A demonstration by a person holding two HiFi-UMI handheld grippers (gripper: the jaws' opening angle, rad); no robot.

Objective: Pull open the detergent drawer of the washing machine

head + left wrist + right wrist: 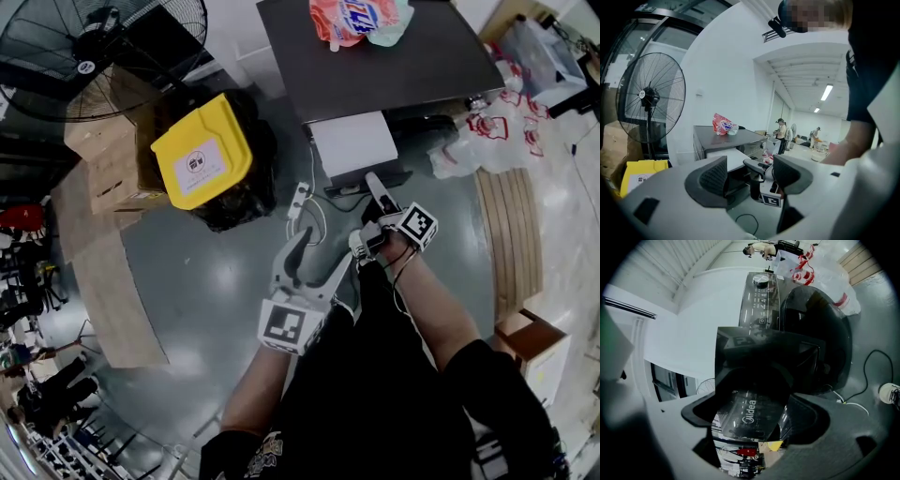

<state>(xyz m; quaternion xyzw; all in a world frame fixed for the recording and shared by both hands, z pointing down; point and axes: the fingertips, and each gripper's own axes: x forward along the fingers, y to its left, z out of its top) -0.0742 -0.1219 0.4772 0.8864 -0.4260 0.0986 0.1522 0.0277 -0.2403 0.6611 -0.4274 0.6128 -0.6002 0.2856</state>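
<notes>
The washing machine [394, 66] stands at the top of the head view, dark grey on top. Its white detergent drawer [352, 145] sticks out toward me. My right gripper [377, 199] is at the drawer's front edge. In the right gripper view the dark drawer front [750, 416], marked Midea, lies between the jaws, and the right gripper [754, 414] is shut on it. The control panel [761, 291] and the dark door [820, 333] show behind. My left gripper [314, 264] hangs below the drawer, open and holding nothing; the left gripper [750, 176] looks toward the machine.
A yellow bin lid [202, 150] on a black bag sits left of the machine, with cardboard boxes [103, 159] and a standing fan [103, 47] beyond. A detergent pouch [356, 19] lies on the machine. White plastic bags [497, 131] are at the right. A power strip [300, 202] lies on the floor.
</notes>
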